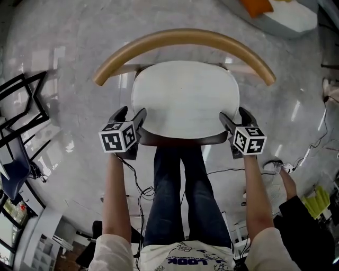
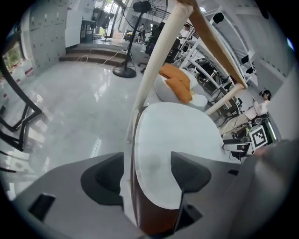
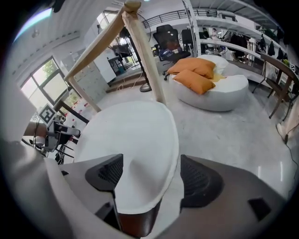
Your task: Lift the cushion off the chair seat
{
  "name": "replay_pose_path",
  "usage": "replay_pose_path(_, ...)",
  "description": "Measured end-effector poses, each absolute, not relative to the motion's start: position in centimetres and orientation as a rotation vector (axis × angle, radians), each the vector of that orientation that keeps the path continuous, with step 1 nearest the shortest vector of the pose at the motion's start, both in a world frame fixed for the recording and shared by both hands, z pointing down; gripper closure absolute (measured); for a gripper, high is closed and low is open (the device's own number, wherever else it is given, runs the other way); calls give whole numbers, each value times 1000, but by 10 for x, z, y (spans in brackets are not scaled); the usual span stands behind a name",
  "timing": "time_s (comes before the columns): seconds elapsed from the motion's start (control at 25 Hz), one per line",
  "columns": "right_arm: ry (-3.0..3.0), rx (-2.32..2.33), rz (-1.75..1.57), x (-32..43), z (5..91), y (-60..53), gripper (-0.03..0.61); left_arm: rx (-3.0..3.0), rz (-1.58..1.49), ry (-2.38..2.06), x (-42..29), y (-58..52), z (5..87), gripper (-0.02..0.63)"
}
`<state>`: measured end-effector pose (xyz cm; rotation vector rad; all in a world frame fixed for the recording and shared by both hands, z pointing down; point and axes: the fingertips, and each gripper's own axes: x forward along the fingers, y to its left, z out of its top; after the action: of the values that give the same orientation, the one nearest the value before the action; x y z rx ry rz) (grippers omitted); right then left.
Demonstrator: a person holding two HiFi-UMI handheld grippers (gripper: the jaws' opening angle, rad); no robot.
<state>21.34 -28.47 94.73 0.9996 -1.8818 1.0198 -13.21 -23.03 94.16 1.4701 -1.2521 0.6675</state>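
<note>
A white cushion (image 1: 185,98) lies on the dark brown seat (image 1: 180,141) of a chair with a curved wooden backrest (image 1: 185,37). My left gripper (image 1: 131,112) is at the seat's front left corner and my right gripper (image 1: 234,113) at the front right corner. In the left gripper view the left gripper (image 2: 147,163) stands open, one jaw over the cushion (image 2: 177,135) and the other outside the seat edge (image 2: 149,214). The right gripper (image 3: 147,163) is open in the same way, astride the edge of the cushion (image 3: 131,135). Neither gripper's pads press on the cushion.
A white floor sofa with orange pillows (image 1: 286,13) lies beyond the chair. Black metal frames (image 1: 21,106) stand at the left. Cables (image 1: 137,185) run over the glossy floor. Another person's hand (image 1: 288,182) is at the right. My legs (image 1: 180,196) are at the seat's front.
</note>
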Motion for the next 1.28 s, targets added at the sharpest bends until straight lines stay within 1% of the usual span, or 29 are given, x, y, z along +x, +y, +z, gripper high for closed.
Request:
replay_pose_path(0.28, -1862, 957, 1111, 216, 976, -275, 175, 1465, 686, -1206, -119, -227, 973, 310)
replay_pose_path(0.4, -1875, 946, 1158, 214, 976, -273, 186, 1458, 652, -1194, -117, -226, 973, 330)
replay_pose_path(0.44, -1879, 944, 1161, 212, 976, -272, 206, 1458, 646, -1192, -118, -226, 973, 341)
replay_pose_path(0.56, -1880, 962, 1130, 205, 975, -271, 225, 1475, 679, -1207, -122, -225, 972, 360)
replay_pose_path(0.68, -1870, 1007, 1084, 200, 968, -270, 268, 1488, 732, -1245, -128, -223, 969, 396)
replay_pose_path(0.84, -1866, 1091, 1069, 202, 950, -271, 382, 1474, 760, -1301, -133, -221, 954, 462)
replay_pose_path(0.96, -1890, 1106, 1051, 199, 930, -270, 445, 1485, 738, -1328, -135, -221, 934, 510)
replay_pose_path(1.08, -1914, 1084, 1028, 191, 898, -259, 474, 1506, 751, -1335, -136, -211, 906, 534)
replay_pose_path(1.28, -1976, 1092, 964, 169, 832, -254, 483, 1547, 734, -1374, -152, -205, 846, 546)
